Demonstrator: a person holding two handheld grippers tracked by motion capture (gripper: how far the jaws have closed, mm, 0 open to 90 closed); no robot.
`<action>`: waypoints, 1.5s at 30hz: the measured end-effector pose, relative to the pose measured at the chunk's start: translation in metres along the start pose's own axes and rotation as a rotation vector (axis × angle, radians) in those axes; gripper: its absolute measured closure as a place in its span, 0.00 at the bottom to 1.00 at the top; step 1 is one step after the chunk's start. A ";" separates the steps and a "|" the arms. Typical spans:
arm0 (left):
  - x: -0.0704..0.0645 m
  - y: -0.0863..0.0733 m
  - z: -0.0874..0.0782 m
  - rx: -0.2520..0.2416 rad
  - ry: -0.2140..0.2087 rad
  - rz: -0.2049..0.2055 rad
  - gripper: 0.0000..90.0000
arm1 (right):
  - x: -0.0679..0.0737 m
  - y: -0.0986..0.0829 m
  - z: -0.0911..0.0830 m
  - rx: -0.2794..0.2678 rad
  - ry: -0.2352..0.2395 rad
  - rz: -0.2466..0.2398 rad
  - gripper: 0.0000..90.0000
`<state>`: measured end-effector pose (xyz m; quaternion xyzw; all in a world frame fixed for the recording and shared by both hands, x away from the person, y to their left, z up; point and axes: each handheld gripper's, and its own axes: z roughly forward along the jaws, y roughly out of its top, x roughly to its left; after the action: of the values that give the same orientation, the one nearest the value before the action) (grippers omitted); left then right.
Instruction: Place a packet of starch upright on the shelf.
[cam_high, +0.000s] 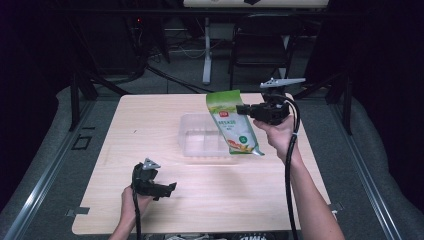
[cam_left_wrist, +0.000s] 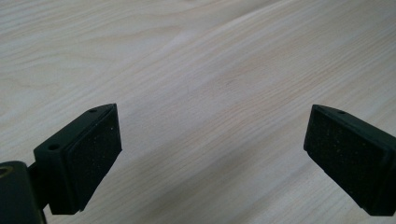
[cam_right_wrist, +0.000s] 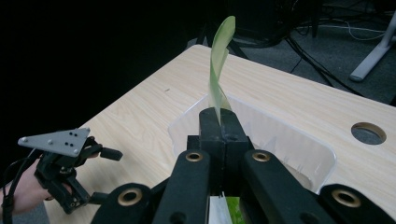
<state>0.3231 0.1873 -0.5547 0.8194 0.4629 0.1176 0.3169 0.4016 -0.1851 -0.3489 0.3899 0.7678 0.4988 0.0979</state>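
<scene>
Your right tool (cam_high: 243, 109) clenched the green pouch (cam_high: 231, 123) above the clear tray (cam_high: 192, 137), tray's 3 o'clock side hidden behind it; your left tool (cam_high: 169, 189) sat released over the worktop (cam_high: 150, 120).

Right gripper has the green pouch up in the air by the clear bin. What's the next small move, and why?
Probably lower the green pouch into the clear bin. The right gripper is shut on the pouch's edge and holds it above the bin's right side, off the table, while the left gripper rests open and apart.
</scene>
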 end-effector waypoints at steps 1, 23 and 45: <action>0.000 0.000 0.000 0.001 -0.003 0.000 0.05 | 0.000 0.001 0.001 -0.003 -0.001 -0.001 1.00; -0.001 0.000 0.000 0.010 0.008 0.020 0.04 | -0.013 0.009 0.025 -0.043 -0.088 0.035 1.00; 0.000 -0.001 0.002 0.018 -0.008 0.026 0.04 | -0.041 -0.015 0.076 -0.085 -0.143 0.126 1.00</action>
<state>0.3234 0.1863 -0.5570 0.8286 0.4523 0.1143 0.3096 0.4625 -0.1643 -0.4075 0.4675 0.7110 0.5070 0.1370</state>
